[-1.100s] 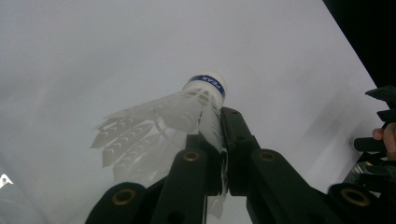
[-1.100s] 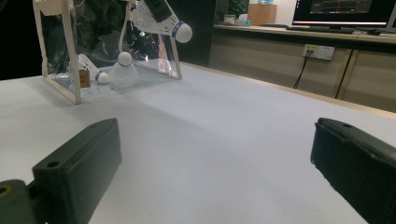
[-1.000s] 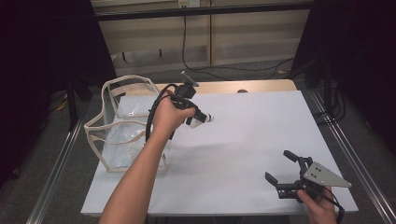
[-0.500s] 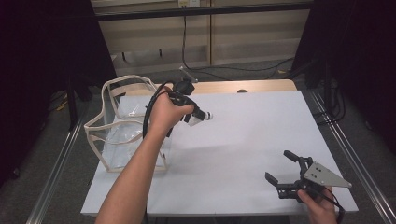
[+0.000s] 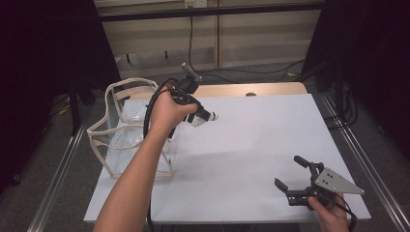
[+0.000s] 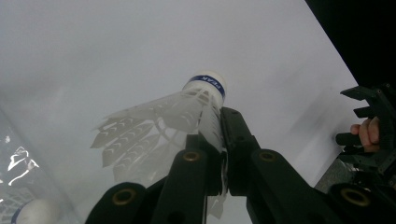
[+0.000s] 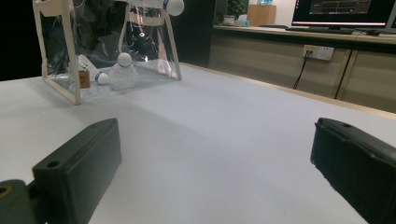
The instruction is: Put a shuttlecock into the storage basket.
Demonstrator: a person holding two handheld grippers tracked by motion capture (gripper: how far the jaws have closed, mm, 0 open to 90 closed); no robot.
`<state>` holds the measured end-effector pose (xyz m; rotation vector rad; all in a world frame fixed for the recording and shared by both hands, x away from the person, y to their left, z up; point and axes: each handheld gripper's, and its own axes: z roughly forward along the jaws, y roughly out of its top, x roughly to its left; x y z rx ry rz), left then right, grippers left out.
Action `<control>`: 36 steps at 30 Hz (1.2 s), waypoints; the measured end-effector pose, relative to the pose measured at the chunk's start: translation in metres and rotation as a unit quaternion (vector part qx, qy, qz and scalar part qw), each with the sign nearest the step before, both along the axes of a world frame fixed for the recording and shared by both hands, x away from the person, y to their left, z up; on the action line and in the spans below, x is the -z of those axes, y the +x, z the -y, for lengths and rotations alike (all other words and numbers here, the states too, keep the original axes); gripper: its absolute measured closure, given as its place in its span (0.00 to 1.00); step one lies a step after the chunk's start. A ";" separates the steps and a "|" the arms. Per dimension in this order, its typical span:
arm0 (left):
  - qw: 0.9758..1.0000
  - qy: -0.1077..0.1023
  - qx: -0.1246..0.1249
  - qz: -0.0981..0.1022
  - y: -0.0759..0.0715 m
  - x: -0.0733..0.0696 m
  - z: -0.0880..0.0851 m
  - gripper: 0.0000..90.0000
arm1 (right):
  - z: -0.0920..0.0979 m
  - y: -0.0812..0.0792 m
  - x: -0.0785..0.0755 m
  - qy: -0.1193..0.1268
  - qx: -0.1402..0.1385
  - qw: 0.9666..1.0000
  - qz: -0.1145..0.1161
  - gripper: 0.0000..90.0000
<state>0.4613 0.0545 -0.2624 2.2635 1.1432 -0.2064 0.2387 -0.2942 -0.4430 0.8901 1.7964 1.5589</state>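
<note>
shuttlecock (image 6: 187, 109) pinched by its skirt is what my left gripper (image 5: 197, 114) carries right now: in the left gripper view the two black jaws are pressed together on the white feather-pattern skirt, with the cork end and its blue band pointing away from me, out over the white table (image 5: 261, 145). i hold it by the skirt because that part is thin enough for the jaws to clamp flat, and the rounded cork would likely slip. in the high view the gripper hangs above the table just beside the upper right edge of the clear plastic bag (image 5: 128, 128), so i judge the shuttlecock is on its way either into or out of that bag; which, i can't say from here.

the bag stands upright near the table's left edge, its cream trim and handles holding the mouth open, which makes a top approach easy. in the right gripper view i see it holds at least two more shuttlecocks (image 7: 122, 70) on its floor, one upright on its skirt, one lying on its side.

my right gripper (image 5: 296, 179) rests low at the near right corner, jaws spread wide with nothing between them, well apart from the bag.
</note>
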 end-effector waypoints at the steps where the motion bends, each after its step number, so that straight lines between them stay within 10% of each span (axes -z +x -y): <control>1: 1.000 0.000 -0.002 0.000 0.000 -0.001 0.000 0.98 | 0.000 0.000 0.000 0.000 0.000 1.000 0.001 0.02; 36: 1.000 0.004 0.000 0.009 -0.001 -0.039 -0.013 0.98 | -0.001 0.000 0.000 0.004 0.000 1.000 -0.001 0.02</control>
